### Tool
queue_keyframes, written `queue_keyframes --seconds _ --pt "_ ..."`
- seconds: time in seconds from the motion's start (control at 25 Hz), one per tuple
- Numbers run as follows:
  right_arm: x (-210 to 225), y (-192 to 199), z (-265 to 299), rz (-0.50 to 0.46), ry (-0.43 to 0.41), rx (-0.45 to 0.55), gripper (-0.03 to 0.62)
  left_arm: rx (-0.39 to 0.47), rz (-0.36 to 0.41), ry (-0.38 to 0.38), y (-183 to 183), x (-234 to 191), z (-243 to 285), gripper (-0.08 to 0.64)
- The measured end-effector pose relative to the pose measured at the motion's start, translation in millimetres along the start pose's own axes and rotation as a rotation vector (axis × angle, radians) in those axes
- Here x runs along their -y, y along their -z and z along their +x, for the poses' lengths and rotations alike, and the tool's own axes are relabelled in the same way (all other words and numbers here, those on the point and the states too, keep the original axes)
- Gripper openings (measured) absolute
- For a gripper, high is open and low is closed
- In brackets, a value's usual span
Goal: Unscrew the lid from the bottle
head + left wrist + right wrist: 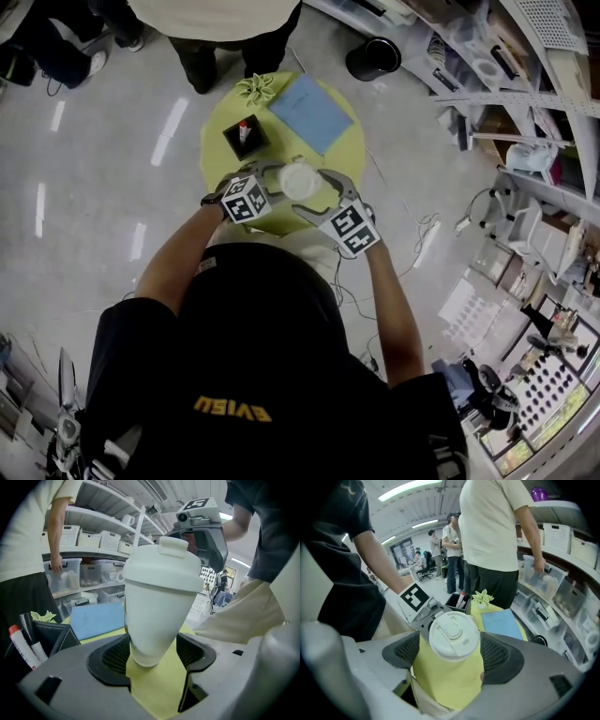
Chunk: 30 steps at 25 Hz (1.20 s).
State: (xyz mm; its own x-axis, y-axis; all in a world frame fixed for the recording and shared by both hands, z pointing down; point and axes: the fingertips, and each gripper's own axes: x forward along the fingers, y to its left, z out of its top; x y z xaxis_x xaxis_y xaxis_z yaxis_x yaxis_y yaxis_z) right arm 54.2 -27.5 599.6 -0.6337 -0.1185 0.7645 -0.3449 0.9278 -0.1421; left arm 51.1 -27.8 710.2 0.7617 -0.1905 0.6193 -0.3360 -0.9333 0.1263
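Note:
A white bottle (300,180) with a white flip-top lid (453,636) stands upright near the front edge of the round yellow-green table (352,150). My left gripper (152,653) comes in from the left and is shut on the bottle's (157,616) lower body, both pads against it. From the right, my right gripper (451,652) reaches steeply down with its jaws either side of the lid. A thin gap shows at each pad, so it is open. In the head view the left gripper (272,183) and right gripper (323,187) flank the bottle.
Behind the bottle sit a black pen holder (246,136) with a red-capped marker, a blue notebook (311,112) and a green paper flower (255,86). A person (220,28) stands at the table's far side. Shelves with bins line the right; a black bin (373,58) stands on the floor.

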Motion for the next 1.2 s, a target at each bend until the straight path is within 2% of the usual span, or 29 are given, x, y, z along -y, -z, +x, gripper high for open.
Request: queue_keyframes --seconds 0.24,0.4,0.48,0.56,0.76,0.96,1.2 --pt "15.4 2.0 -10.2 0.277 0.289 0.121 0.402 0.003 -0.002 0.004 0.5 1.2 0.3 0.321" --pt "8.6 4.3 -17.9 0.378 0.468 0.178 0.399 0.004 -0.002 0.004 0.0 1.0 0.9 0.319" --pt "1.2 7.8 -17.9 0.420 0.516 0.175 0.391 0.004 -0.003 0.006 0.9 1.1 1.5 0.319" --pt "-6.4 8.2 -16.0 0.445 0.525 0.171 0.385 0.005 -0.006 0.008 1.3 0.7 1.9 0.319" --pt "-5.2 4.3 -10.0 0.437 0.545 0.168 0.342 0.003 -0.002 0.009 3.1 0.5 2.0 0.318" --pt "3.9 7.3 -6.0 0.443 0.519 0.172 0.342 -0.002 0.004 0.005 2.2 1.8 1.4 0.316" --pt "8.0 4.9 -4.0 0.391 0.474 0.161 0.344 -0.011 0.012 0.004 1.0 3.5 1.5 0.313"
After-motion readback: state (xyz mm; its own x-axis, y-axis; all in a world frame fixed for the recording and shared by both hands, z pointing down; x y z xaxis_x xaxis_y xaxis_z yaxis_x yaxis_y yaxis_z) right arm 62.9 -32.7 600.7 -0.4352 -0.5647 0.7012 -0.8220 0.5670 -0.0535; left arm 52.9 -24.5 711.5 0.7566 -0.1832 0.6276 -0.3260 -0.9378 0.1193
